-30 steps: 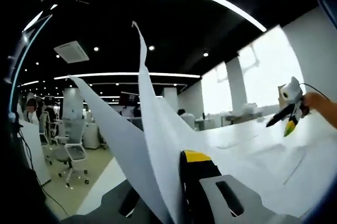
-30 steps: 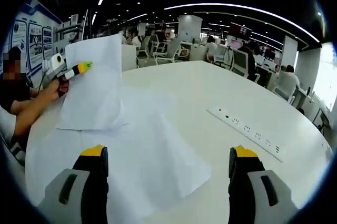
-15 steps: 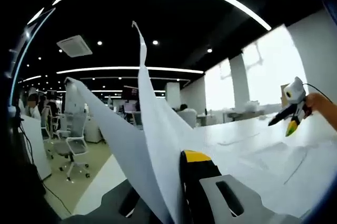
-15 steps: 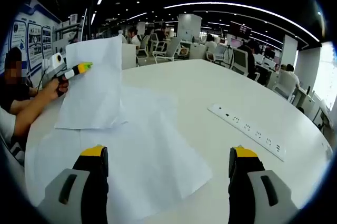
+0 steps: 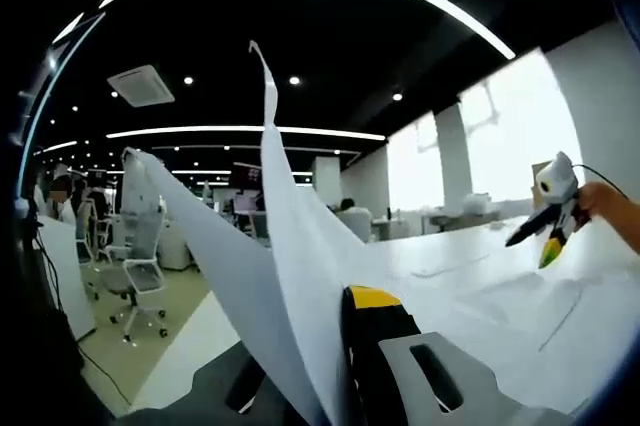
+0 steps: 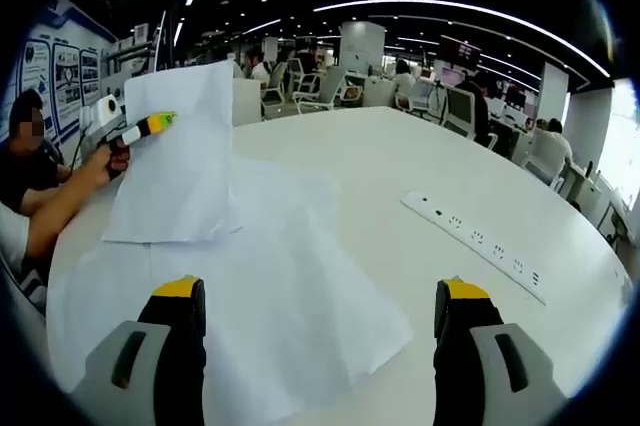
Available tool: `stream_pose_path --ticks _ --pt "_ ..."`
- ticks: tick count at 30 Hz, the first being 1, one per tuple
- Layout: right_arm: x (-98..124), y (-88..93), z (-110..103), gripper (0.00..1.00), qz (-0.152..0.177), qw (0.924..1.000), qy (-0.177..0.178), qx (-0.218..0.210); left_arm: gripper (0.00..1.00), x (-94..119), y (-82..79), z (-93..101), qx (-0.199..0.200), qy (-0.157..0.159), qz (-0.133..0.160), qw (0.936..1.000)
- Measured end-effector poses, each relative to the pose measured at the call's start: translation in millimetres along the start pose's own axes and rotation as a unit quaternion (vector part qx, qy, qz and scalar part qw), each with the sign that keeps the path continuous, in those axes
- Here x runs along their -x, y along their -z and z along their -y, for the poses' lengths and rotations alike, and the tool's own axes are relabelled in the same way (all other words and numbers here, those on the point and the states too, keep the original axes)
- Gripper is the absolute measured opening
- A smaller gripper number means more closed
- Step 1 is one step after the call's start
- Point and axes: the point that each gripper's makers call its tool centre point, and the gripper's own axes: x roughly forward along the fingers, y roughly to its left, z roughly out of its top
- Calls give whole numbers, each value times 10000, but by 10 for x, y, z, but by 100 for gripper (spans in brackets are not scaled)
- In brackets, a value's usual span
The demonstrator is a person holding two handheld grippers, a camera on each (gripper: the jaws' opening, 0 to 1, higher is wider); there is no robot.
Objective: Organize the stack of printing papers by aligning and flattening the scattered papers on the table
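One white printing paper sheet [image 6: 175, 161] stands lifted off my white round bench [image 6: 400, 161], pinched by my left hand-held gripper [image 6: 150, 127]; loose sheets [image 6: 270, 316] lie flat before my spread right hand-held gripper [image 6: 320, 321].

Papers [image 6: 270, 296] on table [image 6: 400, 161] — power strip [image 6: 482, 246]

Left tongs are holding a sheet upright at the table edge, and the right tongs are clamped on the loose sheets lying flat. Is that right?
Not quite. The right tongs are open, with nothing between them, above the loose sheets on the table, as the right gripper view shows. The left tongs do hold a sheet upright.
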Motion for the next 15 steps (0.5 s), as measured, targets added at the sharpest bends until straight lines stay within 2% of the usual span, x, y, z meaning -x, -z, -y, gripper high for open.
stream_pose_path --ticks 15 --pt "-53 54 -4 90 -104 9999 -19 -8 7 -4 -7 -4 22 14 15 10000"
